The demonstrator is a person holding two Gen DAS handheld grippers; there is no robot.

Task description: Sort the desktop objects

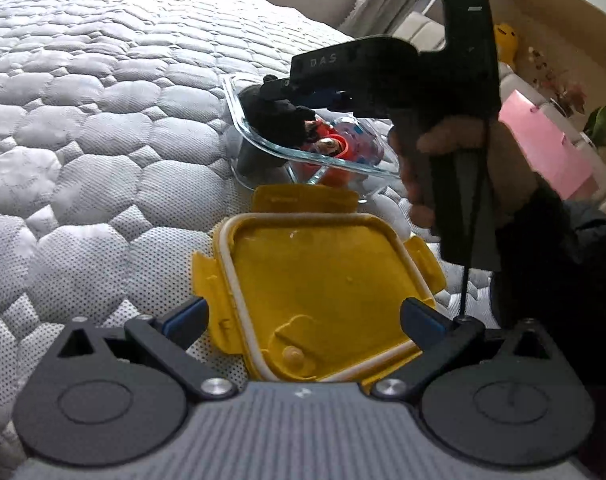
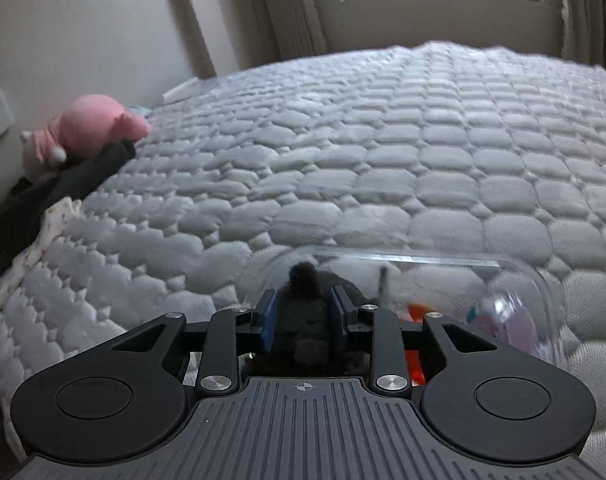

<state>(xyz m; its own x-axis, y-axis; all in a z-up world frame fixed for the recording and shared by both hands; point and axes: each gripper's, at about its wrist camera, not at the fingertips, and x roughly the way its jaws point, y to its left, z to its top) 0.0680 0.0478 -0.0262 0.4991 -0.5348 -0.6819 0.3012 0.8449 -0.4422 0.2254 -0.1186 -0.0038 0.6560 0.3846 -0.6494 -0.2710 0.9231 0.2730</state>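
A clear glass container (image 1: 259, 142) lies on the quilted mattress and holds an orange toy (image 1: 331, 146) and other small items. My right gripper (image 1: 281, 94) reaches over its near-left rim, shut on a black fuzzy object (image 1: 277, 120). In the right wrist view the blue pads (image 2: 268, 316) press that black object (image 2: 303, 312) above the container (image 2: 515, 276). A yellow lid (image 1: 319, 280) lies upside down in front of the container. My left gripper (image 1: 303, 316) is open, its fingers on either side of the lid's near edge.
The grey quilted mattress (image 1: 83, 140) stretches to the left and back. A pink plush toy (image 2: 91, 126) and dark clothing (image 2: 55, 188) lie at the mattress's left edge by the wall. Pink paper (image 1: 543, 148) and a plant sit at right.
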